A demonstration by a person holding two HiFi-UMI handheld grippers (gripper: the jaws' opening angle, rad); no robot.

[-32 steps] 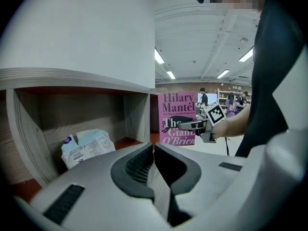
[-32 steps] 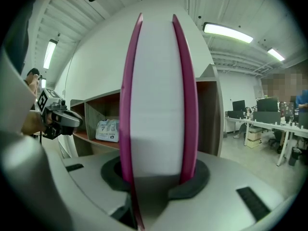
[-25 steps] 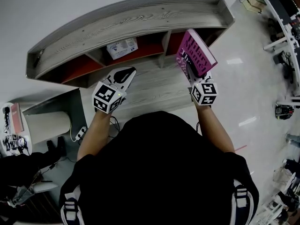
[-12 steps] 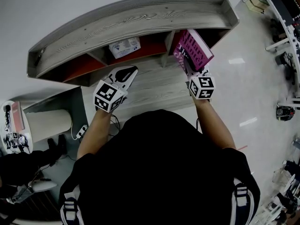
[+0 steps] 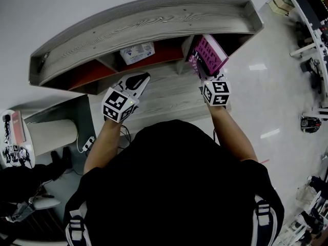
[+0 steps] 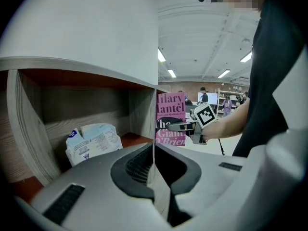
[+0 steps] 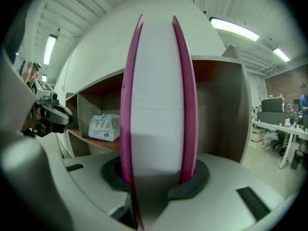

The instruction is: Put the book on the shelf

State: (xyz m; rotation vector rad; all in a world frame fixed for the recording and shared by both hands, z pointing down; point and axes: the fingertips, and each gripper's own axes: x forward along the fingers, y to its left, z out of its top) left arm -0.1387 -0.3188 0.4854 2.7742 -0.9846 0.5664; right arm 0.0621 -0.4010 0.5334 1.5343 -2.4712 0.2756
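Book [image 5: 207, 55] sits clamped in your right gripper [image 5: 204, 75]; left gripper [image 5: 137, 80] closed, empty. Slide it upright into the shelf [image 5: 154, 22] bay at upper right.

The shelf's [image 5: 154, 22] right bay [image 7: 219, 114] stands open, bounded left by a divider [image 6: 143, 112]. A packet [image 5: 136, 53] takes the middle bay's [image 6: 136, 139] left part, with room beside it.

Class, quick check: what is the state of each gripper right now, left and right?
Left gripper: closed, holding nothing.
Right gripper: closed on the pink book, gripping it by its lower edge.
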